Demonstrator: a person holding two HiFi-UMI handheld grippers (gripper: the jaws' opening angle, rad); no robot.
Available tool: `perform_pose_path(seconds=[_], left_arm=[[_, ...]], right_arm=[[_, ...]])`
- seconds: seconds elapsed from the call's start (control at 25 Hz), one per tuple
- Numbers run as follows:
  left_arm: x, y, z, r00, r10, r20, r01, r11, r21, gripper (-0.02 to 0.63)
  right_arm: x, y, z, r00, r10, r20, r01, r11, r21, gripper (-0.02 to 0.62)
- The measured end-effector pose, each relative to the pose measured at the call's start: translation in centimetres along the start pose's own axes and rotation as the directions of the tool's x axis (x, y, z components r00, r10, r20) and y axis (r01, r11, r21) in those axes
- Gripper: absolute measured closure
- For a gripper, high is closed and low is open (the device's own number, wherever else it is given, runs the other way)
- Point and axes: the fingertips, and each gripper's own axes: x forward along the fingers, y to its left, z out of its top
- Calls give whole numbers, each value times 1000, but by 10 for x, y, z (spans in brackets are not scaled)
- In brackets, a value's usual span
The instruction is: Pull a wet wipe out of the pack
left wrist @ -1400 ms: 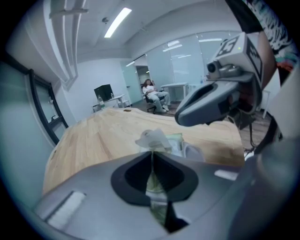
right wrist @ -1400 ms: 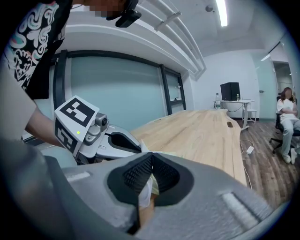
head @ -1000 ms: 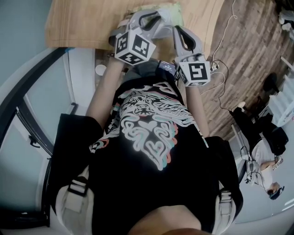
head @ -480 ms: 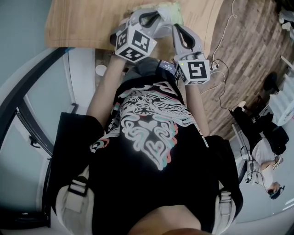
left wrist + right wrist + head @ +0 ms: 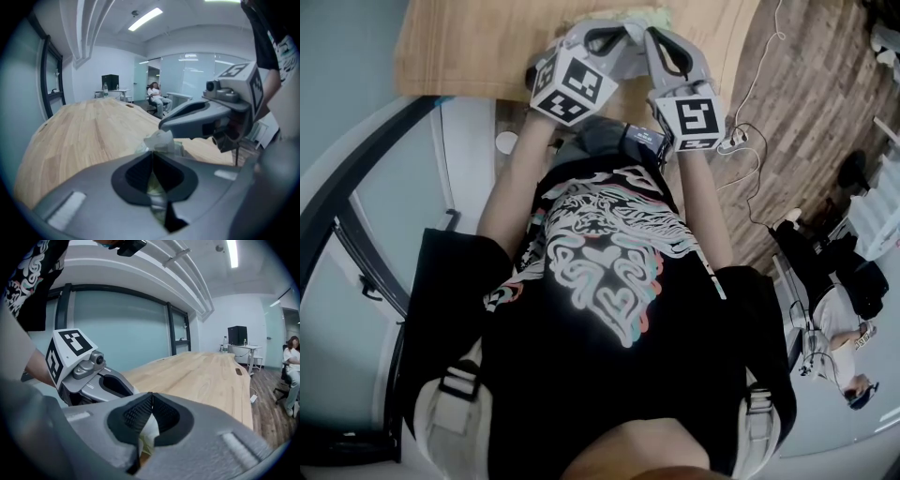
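Note:
The greenish wipe pack (image 5: 645, 13) lies on the wooden table (image 5: 469, 47) near its front edge. A white wet wipe (image 5: 159, 138) sticks up from its top. My left gripper (image 5: 619, 30) points down at the pack; its jaws are together, with the pack's green film (image 5: 154, 186) pinched between the pads. My right gripper (image 5: 652, 37) reaches in from the right. Its tips (image 5: 162, 125) meet at the wipe. In the right gripper view the jaws (image 5: 151, 394) are shut, with the white wipe (image 5: 148, 436) caught between them. My left gripper (image 5: 123, 386) shows beside them.
The table runs far ahead with bare wood (image 5: 84, 126). A person sits on a chair (image 5: 157, 96) beyond its far end, near a desk with a black box (image 5: 110, 81). Cables (image 5: 750, 122) lie on the wooden floor at the right. A glass wall (image 5: 117, 333) borders the left.
My right gripper has moved left toward the left gripper and the pack. The left gripper stayed in place and rolled a little.

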Motion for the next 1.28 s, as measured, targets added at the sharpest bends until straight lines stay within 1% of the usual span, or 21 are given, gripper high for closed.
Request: perform_pose_path(seconds=[0.24,0.48,0.64,0.76,0.88,1.0,1.16,1.28], left_arm=[[-4,1,2,998,34,46,-34,999,2,609],[-7,1,6,996,44,74,-44,999,-4,609],[-15,2,8,993,60,105,-61,998,8,611],[-17,1,11,990,66,126,-66,998,-1,611],[-23,2,18,983,81,166,-82,997,-5,611],[-29,4,27,980,67,187,-71,997,17,611],[-33,3,27,979,59,197,-60,998,-2,611],[-36,3,28,977,55,206,-52,998,-19,611]], right_arm=[[6,4,-4,999,27,-22,-27,1000,2,595],[5,3,-8,999,30,-29,-30,1000,8,595],[9,8,-9,999,41,-31,-41,999,0,595],[10,10,-11,998,48,-37,-48,999,-5,595],[11,14,-14,997,57,-43,-57,998,-9,595],[12,17,-14,997,57,-45,-58,998,-15,595],[12,21,-16,997,57,-57,-58,998,-22,595],[14,24,-17,995,64,-77,-68,997,-47,595]])
